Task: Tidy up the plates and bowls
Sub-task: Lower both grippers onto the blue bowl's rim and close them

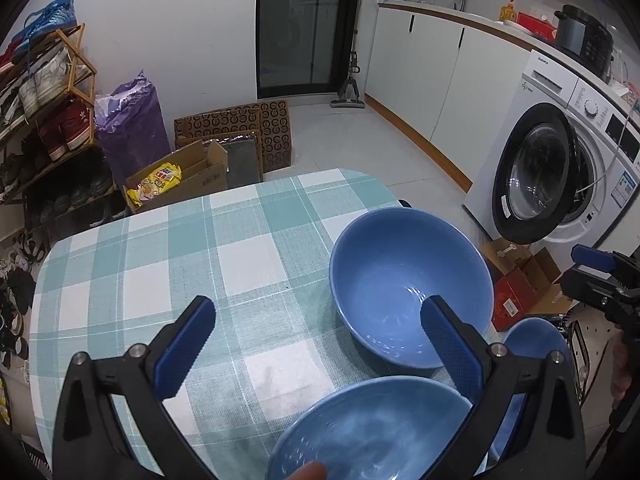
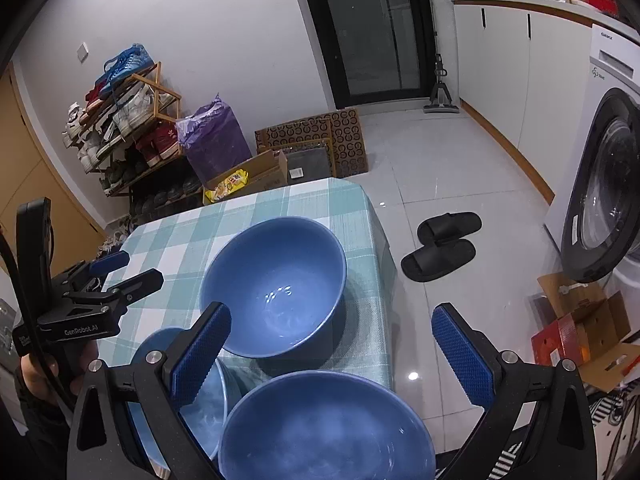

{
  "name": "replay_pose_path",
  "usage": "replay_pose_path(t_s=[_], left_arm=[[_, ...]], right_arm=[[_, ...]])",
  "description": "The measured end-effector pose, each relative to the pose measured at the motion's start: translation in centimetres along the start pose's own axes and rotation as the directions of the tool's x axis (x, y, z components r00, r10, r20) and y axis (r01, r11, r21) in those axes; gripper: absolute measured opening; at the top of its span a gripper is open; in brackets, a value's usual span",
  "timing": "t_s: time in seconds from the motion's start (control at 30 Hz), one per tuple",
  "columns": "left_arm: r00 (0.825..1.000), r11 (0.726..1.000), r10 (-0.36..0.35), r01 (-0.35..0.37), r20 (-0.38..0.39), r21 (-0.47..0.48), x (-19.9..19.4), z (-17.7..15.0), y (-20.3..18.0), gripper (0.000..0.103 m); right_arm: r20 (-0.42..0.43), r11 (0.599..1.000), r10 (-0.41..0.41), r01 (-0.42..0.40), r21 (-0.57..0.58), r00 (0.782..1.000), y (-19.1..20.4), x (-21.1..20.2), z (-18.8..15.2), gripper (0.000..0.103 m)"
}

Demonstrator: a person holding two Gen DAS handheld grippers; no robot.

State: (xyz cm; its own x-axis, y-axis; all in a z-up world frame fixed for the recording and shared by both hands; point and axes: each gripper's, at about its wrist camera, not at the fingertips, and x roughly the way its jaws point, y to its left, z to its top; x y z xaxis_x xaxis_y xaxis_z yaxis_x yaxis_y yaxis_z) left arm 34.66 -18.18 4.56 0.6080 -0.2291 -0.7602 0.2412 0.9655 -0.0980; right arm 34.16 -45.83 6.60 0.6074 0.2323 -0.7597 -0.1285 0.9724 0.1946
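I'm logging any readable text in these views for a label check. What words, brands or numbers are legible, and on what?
"GenRobot.AI": white lettering on the body of the left gripper, seen in the right wrist view.
"Galanz": brand mark on the washing machine, small, so only a probable reading.
Too small or blurred to read: washing machine panel text and stickers, the yellow snack bag, the red carton, the cooker display.
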Motion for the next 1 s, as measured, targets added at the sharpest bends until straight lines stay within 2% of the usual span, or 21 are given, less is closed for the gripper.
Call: replay_pose_path(t_s=[0.33,0.7,0.77,0.83,0.97,1.0], left_arm=[[0.999,1.000,0.010,-0.010,-0.033,0.009,2.2,-0.1,-0.4,0.103],[0.997,0.999,0.017,-0.015,-0.073,0.028,4.3,-0.2,-0.8,0.102],[0.997,1.000,0.007,-0.005,-0.080,0.029,4.6,-0.2,-0.9,0.102],[0.996,1.000,-0.006,0.008,-0.089,0.028,4.9,-0.3,-0.9,0.100],[0.994,0.999,-0.027,0.031,-0.102,0.035,5.3,-0.4,-1.2,0.086],[0.994,0.999,-0.031,0.036,-0.105,0.040,5.4,-0.4,-1.2,0.079]], right_arm=[[-0.070,1.000,-0.002,0.002,0.002,0.998,0.1,4.1,-0.1,0.102],[-0.117,1.000,-0.008,0.009,0.005,0.993,-0.3,6.7,-0.4,0.102],[-0.125,1.000,-0.003,0.004,0.009,0.992,-0.3,7.1,-0.4,0.101],[-0.135,1.000,0.005,-0.003,0.012,0.991,-0.3,7.6,-0.5,0.095],[-0.155,1.000,0.011,-0.008,0.019,0.988,-0.3,8.5,-0.6,0.082],[-0.158,1.000,0.010,-0.008,0.016,0.987,-0.2,8.7,-0.6,0.079]])
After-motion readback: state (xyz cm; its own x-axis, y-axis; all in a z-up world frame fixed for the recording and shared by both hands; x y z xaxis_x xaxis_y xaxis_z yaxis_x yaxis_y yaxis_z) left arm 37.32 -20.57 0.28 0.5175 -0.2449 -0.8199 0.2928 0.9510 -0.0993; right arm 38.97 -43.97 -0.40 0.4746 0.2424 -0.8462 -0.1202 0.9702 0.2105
